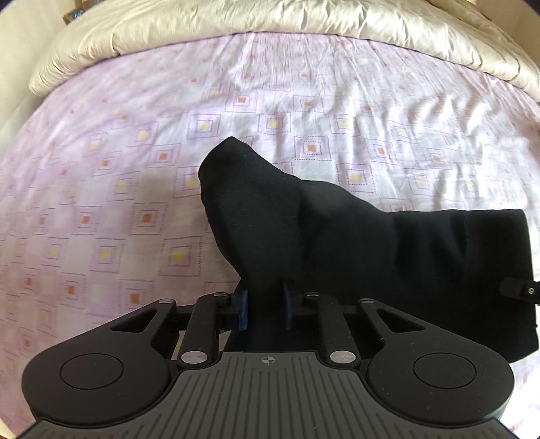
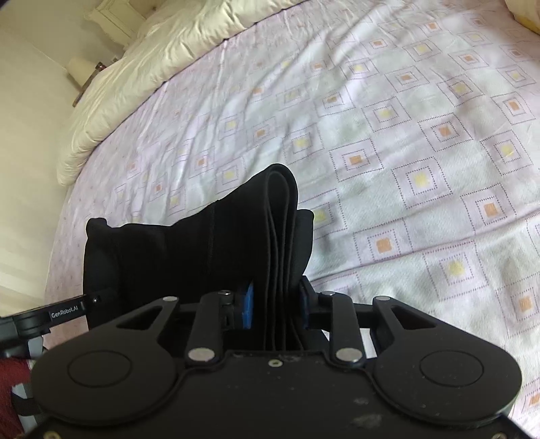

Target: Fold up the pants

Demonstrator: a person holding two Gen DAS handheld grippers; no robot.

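Ahead of my left hand-held gripper [image 1: 265,305] the patterned bed sheet [image 1: 135,141] lies bare and flat, open room to my left and forward. The black pants [image 1: 337,229] bunch up across my right side, blocking that way. The rumpled cream duvet [image 1: 236,23] banks along the far edge, and beyond my right hand-held gripper [image 2: 275,309] the sheet [image 2: 422,135] is clear.

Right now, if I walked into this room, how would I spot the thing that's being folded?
Look at the bed with the pink sheet printed in small squares, below the cream duvet. The pants are the one black thing on it, a thick folded bundle pinched at each end by the left tongs and the right tongs.
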